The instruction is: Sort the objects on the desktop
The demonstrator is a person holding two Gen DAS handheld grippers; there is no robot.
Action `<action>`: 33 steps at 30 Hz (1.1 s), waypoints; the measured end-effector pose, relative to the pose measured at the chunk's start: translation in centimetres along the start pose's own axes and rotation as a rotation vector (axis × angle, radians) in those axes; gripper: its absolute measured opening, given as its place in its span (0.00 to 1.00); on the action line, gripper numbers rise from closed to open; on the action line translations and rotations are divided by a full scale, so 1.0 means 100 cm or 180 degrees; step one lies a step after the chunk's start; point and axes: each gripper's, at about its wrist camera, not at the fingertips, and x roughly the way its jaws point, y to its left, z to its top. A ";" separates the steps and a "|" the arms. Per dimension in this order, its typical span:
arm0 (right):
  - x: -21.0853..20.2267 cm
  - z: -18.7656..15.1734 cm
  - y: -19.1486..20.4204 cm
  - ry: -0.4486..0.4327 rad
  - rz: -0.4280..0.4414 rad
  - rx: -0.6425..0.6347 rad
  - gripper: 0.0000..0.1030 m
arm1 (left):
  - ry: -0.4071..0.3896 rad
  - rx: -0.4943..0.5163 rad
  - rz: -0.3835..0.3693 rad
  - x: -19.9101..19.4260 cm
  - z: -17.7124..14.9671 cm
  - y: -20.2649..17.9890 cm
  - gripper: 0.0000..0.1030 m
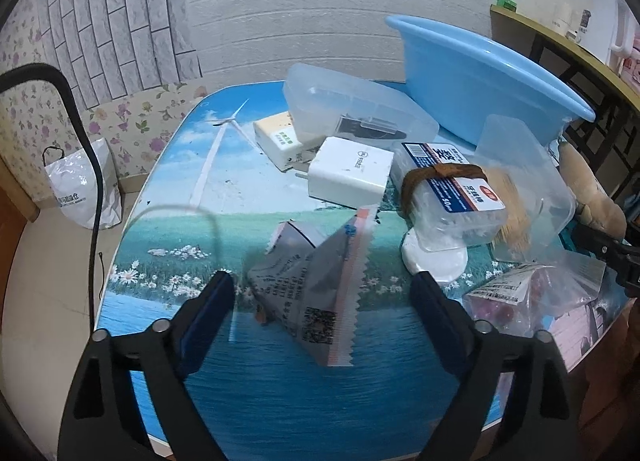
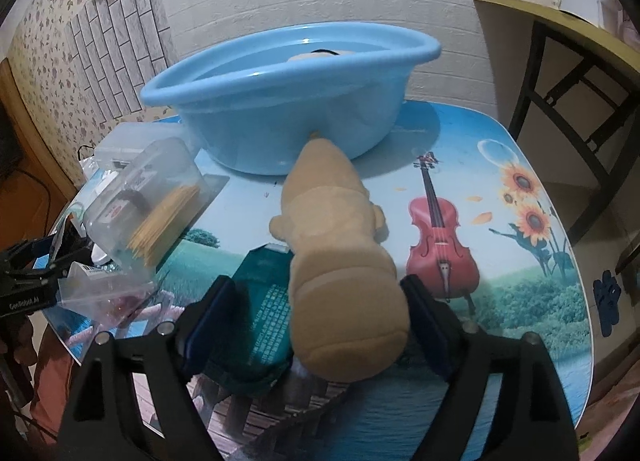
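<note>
Both grippers are spread wide, the left gripper [image 1: 324, 297] straddling the crumpled wrapper [image 1: 316, 293], the right gripper [image 2: 316, 301] straddling the plush toy [image 2: 340, 269], which I'd pinch mid-body before lifting toward the blue basin [image 2: 280, 101] ahead.

One basin [image 2: 256, 129], two chargers [image 1: 350, 171]

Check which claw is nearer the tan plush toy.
Right. The right claw straddles the tan plush toy, jaws open; the left claw straddles a grey printed sachet, plush far off.
</note>
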 end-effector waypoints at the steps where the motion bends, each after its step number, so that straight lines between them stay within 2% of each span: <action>1: 0.000 0.000 0.000 -0.0012 0.0003 -0.0002 0.83 | -0.0005 -0.0010 0.0006 0.000 0.000 0.000 0.89; 3: -0.001 -0.002 0.001 -0.0052 0.0002 0.0010 0.83 | -0.0010 -0.0002 0.0003 0.001 0.000 -0.001 0.91; 6: -0.001 -0.004 0.002 -0.0105 -0.0021 0.0005 0.83 | 0.0008 0.0035 -0.0037 0.004 -0.001 -0.003 0.99; 16: 0.002 -0.005 0.005 -0.0206 -0.0048 -0.0020 0.91 | -0.0128 0.0021 -0.0013 0.000 -0.005 -0.006 0.99; 33: 0.004 -0.005 0.005 -0.0215 -0.0025 -0.0114 0.96 | -0.0291 -0.0044 0.0052 0.000 -0.009 -0.008 1.00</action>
